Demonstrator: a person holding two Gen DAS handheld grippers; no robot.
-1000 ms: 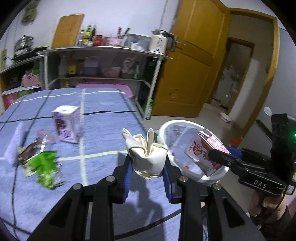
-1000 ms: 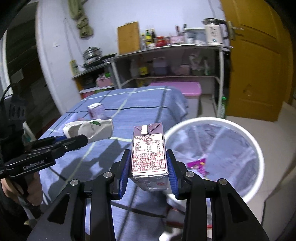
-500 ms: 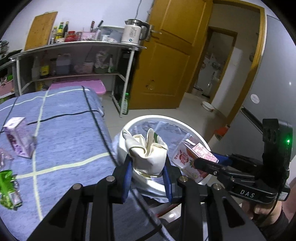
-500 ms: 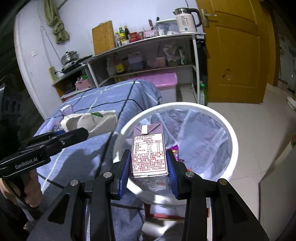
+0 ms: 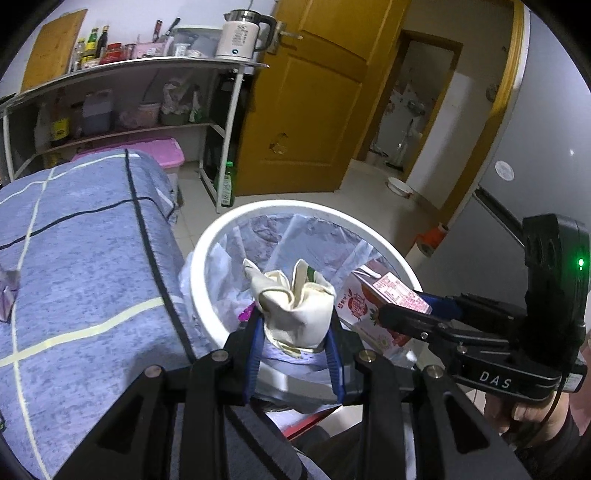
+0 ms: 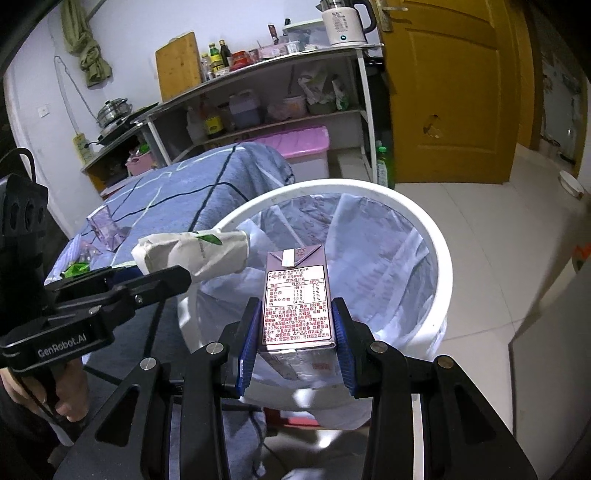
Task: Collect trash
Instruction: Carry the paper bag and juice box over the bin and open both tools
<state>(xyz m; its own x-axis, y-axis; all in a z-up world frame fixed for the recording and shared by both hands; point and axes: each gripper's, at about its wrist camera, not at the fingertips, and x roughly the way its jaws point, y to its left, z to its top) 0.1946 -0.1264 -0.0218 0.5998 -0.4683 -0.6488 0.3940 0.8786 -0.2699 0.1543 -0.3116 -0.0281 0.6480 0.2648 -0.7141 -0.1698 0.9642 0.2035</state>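
My left gripper (image 5: 295, 345) clamps a crumpled paper bag (image 5: 293, 304) and my right gripper (image 6: 297, 339) a drink carton (image 6: 297, 302), both over the white bin's (image 6: 441, 254) near rim.

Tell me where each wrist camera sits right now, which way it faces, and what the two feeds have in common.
Left wrist: behind the left gripper, angled down at the white bin; its fingers clamp a crumpled cream bag; the right gripper and the hand holding it show at right.
Right wrist: behind the right gripper, angled down into the bin; it clamps a drink carton; the left gripper shows at left.
Shared: bin, blue tablecloth, shelf unit, kettle, yellow door.
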